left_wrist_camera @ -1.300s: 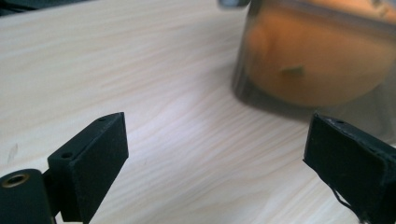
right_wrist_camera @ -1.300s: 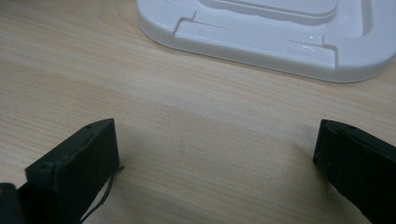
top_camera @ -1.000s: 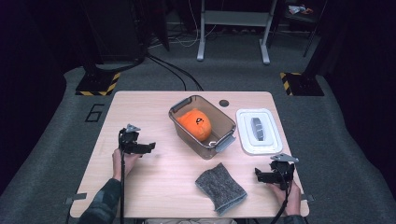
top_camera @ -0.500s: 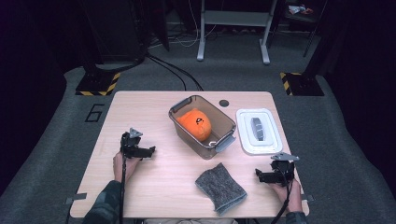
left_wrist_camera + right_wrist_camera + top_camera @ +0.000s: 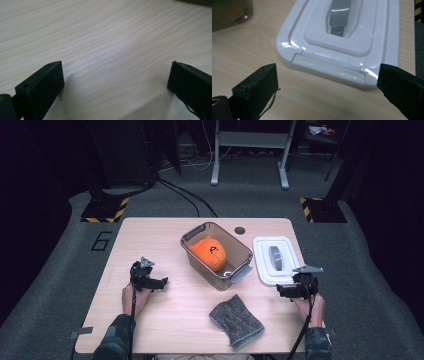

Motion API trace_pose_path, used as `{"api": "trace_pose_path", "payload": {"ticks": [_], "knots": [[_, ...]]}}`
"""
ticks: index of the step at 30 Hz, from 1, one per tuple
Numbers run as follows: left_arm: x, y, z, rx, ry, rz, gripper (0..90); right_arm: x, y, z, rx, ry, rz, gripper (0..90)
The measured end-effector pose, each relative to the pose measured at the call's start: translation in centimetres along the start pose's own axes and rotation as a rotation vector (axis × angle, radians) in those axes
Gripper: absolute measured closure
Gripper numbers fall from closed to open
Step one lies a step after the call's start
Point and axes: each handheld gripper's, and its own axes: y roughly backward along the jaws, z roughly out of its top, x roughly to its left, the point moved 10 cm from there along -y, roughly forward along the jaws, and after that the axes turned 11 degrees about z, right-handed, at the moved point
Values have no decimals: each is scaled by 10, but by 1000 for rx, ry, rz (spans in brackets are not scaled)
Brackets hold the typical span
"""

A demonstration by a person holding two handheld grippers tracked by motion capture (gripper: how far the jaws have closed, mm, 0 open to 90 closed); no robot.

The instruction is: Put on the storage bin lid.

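A clear plastic bin (image 5: 239,268) stands mid-table with an orange round object (image 5: 211,253) inside it. To its right lies a white lid (image 5: 264,268) with a grey handle (image 5: 275,257). My left gripper (image 5: 161,282) rests open to the left of the bin, and in the left gripper view its jaws (image 5: 115,72) stand wide apart over bare wood. My right gripper (image 5: 282,291) sits open just in front of the lid. The right gripper view has the lid's near edge (image 5: 329,66) between its spread jaws, which touch nothing.
A grey knitted cloth (image 5: 236,321) lies near the table's front edge, between the two hands. A small dark disc (image 5: 240,230) sits at the back of the wooden table (image 5: 150,240). Dark floor with cables and stands surrounds it.
The right gripper has moved forward, closer to the lid's near edge. The left gripper has drifted slightly toward the person and to the right. Both stay open.
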Motion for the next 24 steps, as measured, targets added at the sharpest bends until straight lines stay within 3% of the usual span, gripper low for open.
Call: {"api": "trace_pose_path", "payload": {"ticks": [9, 17, 21, 24], "knots": [[0, 0, 0, 4, 0, 3, 1, -13, -20, 32, 12, -19, -8, 40], [0, 0, 0, 2, -1, 2, 2, -18, -45, 46, 44, -35, -1, 55], [0, -1, 1, -3, 1, 2, 2, -20, -52, 52, 46, -20, -11, 72], [0, -1, 1, -10, 5, 2, 2, -23, -57, 63, 25, -31, -26, 139]]}}
